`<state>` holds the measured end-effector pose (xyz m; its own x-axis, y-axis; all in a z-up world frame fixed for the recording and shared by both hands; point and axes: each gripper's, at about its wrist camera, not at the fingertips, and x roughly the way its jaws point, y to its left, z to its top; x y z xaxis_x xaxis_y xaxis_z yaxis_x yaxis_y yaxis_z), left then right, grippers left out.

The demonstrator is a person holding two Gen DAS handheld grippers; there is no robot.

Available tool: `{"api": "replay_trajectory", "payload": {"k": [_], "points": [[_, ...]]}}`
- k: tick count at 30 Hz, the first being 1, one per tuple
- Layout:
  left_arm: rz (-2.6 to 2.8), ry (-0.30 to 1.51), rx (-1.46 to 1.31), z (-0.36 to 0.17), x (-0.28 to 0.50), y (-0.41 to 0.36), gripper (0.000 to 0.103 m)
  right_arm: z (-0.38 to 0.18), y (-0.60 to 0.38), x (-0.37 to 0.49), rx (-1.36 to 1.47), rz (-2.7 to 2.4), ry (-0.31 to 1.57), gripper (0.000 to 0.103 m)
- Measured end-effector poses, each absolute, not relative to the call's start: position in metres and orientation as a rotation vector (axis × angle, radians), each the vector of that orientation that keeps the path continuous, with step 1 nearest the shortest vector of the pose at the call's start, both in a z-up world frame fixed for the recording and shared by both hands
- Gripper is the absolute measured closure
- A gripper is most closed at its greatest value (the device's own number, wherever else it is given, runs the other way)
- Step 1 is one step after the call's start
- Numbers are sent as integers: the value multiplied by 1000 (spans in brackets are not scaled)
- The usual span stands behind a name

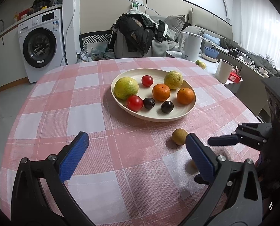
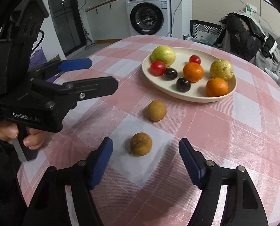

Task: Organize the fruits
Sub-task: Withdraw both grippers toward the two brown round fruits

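Right wrist view: right claw (image 2: pixel 145 156) gaping, pads clear of the near brown fruit (image 2: pixel 141 144), which sits on the tabletop (image 2: pixel 224 131) between the fingers, a touch toward the left pad, dead ahead at 12 o'clock. Nothing gripped yet. Fruit is roundish, no real long axis, so approach angle looks uncritical; judged next step is to advance slightly and clench. Right hand is clearly the nearer one to it. Second brown fruit (image 2: pixel 156 110) lies further out at 12, apart from the first. Left claw (image 2: pixel 100 75) at 10 o'clock, spread wide, holding nothing, hand (image 2: pixel 17 133) on its grip. Beyond, at 1 o'clock, plate (image 2: pixel 177 93) already carries two green fruits, two oranges, two red and two dark ones. Both brown fruits are off the plate, so sorting looks near done.
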<state>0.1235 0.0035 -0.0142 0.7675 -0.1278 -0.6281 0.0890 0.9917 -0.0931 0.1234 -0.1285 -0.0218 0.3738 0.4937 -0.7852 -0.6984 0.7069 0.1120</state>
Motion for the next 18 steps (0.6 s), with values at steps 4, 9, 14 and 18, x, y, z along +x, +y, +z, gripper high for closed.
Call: {"api": "replay_trajectory", "payload": {"k": [4,9,14,18], "points": [[-117,687,-61,-14,123,3,1,-24,-126,121,-265,793,909,43],[-118,688,-61,-14,123,3,1,-24,-129,122,-254,791,896,56],[-118,694,-63,-17,123,2,1,-24,-131,124,-247,792,902,65],[-119,696,-65,-19,123,1,1,-25,-129,124,-255,799,902,70]]}}
